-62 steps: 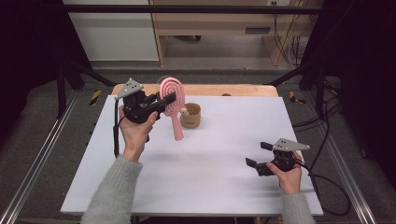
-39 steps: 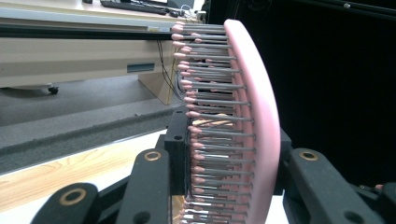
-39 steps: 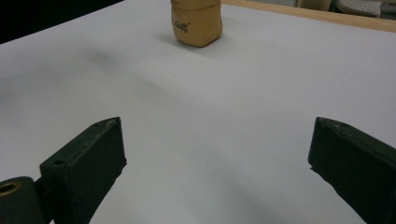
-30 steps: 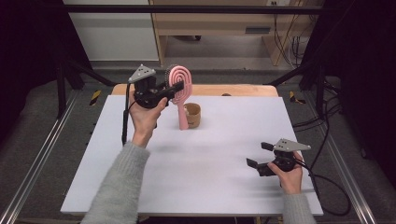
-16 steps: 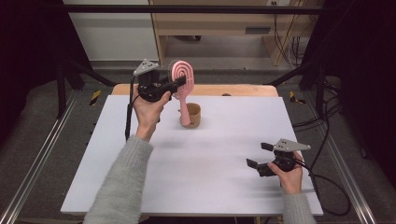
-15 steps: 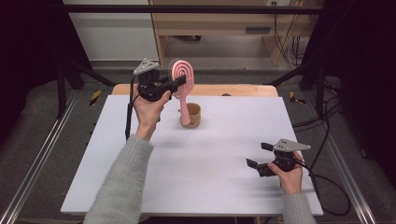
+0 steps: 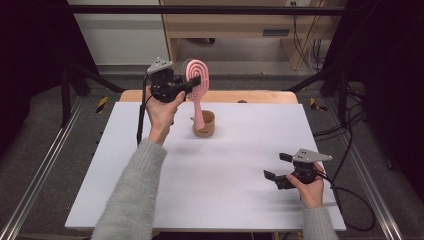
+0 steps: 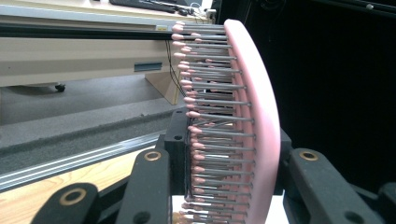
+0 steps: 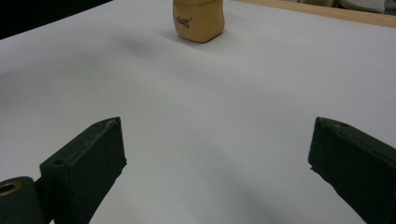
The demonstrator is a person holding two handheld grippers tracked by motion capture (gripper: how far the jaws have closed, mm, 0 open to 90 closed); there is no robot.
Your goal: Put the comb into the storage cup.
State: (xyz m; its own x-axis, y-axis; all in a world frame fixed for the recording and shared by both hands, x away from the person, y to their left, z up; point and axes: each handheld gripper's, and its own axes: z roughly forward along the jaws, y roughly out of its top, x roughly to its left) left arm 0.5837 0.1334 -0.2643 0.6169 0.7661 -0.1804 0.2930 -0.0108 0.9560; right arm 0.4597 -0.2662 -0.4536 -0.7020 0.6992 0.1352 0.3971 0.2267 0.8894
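Observation:
My left gripper is shut on the head of a pink hairbrush, held upright above the far middle of the white table. The brush's handle hangs down to a small tan cup; I cannot tell whether its tip is inside. In the left gripper view the black jaws clamp the bristled head of the hairbrush from both sides. My right gripper rests open near the front right of the table. In the right gripper view its jaws stand wide apart, with the cup far ahead.
A wooden strip runs along the table's far edge. Metal rails flank the left side, and cables trail off at the right. A light-coloured bench stands behind the table.
The left hand has lifted the brush and carried it farther back and right, turning it upright so the handle comes down at the cup. The right gripper has stayed put.

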